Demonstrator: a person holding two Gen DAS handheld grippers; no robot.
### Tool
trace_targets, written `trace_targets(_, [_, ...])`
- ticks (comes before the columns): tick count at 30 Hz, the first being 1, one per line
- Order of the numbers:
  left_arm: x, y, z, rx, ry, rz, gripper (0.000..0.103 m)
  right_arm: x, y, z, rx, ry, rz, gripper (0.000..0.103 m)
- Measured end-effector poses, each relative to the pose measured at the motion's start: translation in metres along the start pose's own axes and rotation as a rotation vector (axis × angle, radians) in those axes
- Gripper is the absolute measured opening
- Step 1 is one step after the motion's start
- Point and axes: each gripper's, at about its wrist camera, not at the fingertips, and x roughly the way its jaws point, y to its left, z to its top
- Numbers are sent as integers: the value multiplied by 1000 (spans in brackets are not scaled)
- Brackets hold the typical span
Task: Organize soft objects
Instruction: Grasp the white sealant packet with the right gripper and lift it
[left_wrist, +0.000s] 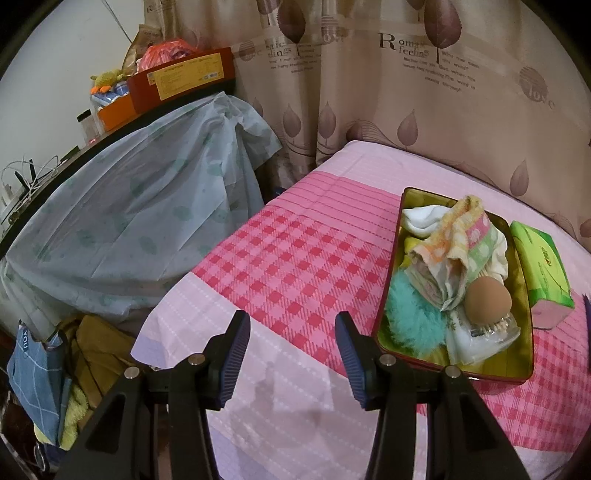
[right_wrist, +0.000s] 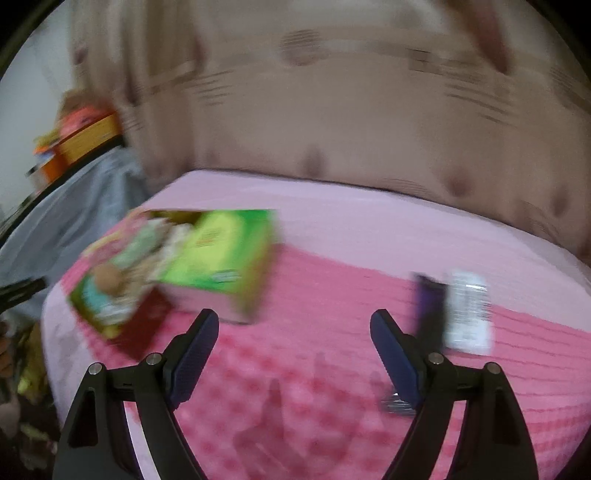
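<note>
A bed (left_wrist: 295, 266) covered in a pink sheet with a red-and-pink checked band fills most of both views, backed by a beige curtain (left_wrist: 369, 92) printed with brown leaves and lettering. To the bed's left in the left wrist view, a pale blue-green cloth (left_wrist: 140, 206) drapes over a piece of furniture whose top carries a red and yellow box (left_wrist: 181, 77) and other clutter. On the right part of the bed lies a shallow rectangular tin (left_wrist: 524, 280) with a red outside and a gold inside, holding the soft things: a white cloth (left_wrist: 421, 218), a pastel patterned towel (left_wrist: 461, 236) heaped over folded fabric, a teal fluffy puff (left_wrist: 413, 317) at the near left corner, and a tan egg-shaped sponge (left_wrist: 487, 301) standing on a clear holder. A green tissue pack (left_wrist: 543, 266) lies on the sheet just beside the tin's right wall. The right wrist view is motion-blurred; it shows the same tin and green pack to the left, and a dark purple item (right_wrist: 428, 310) beside a white printed packet (right_wrist: 469, 310) on the right. The left gripper (left_wrist: 291, 354) hangs over the near pink edge of the bed, left of the tin, its 2 jaws apart with nothing between them. The right gripper (right_wrist: 291, 354) is over the checked area, jaws spread wide and empty.
</note>
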Motion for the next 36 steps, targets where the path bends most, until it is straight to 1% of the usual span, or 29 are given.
trace_targets(2, [0, -1, 0, 4, -3, 0, 49, -1, -34, 0, 44, -6, -68, 82])
trace_targets(5, [0, -3, 0, 17, -12, -2, 49, 4, -76, -2, 86, 12, -161, 82])
trace_targets(9, [0, -10, -1, 43, -20, -4, 49, 20, -118, -7, 124, 48, -241, 82])
trace_targets(12, [2, -14, -2, 63, -15, -12, 49, 35, -141, -11, 152, 78, -280, 82])
trace_targets(19, [10, -20, -3, 87, 8, -26, 49, 68, -171, -6, 203, 123, -306, 82])
trace_targets(24, [10, -25, -6, 109, 5, -32, 49, 91, -182, -4, 196, 160, -336, 82])
trace_targets(27, [10, -29, -7, 120, 4, -49, 49, 99, -187, -8, 171, 175, -353, 83])
trace_targets(29, [10, -31, -7, 130, 6, -63, 49, 101, -193, -12, 165, 174, -347, 83])
trace_targets(30, [10, -32, -8, 133, 10, -75, 49, 101, -196, -16, 175, 180, -334, 83])
trace_targets(31, [9, -34, -8, 139, 12, -88, 49, 99, -199, -17, 190, 168, -323, 83])
trace_targets(33, [7, -39, -9, 155, 8, -100, 49, 95, -201, -19, 193, 166, -315, 80])
trace_targets(34, [4, -43, -9, 164, -4, -96, 49, 93, -200, -19, 185, 162, -313, 75])
trace_targets(35, [1, -45, -9, 168, -14, -94, 49, 94, -200, -19, 182, 159, -308, 66])
trace_targets(36, [-2, -47, -9, 172, -21, -97, 49, 92, -200, -18, 177, 154, -295, 61])
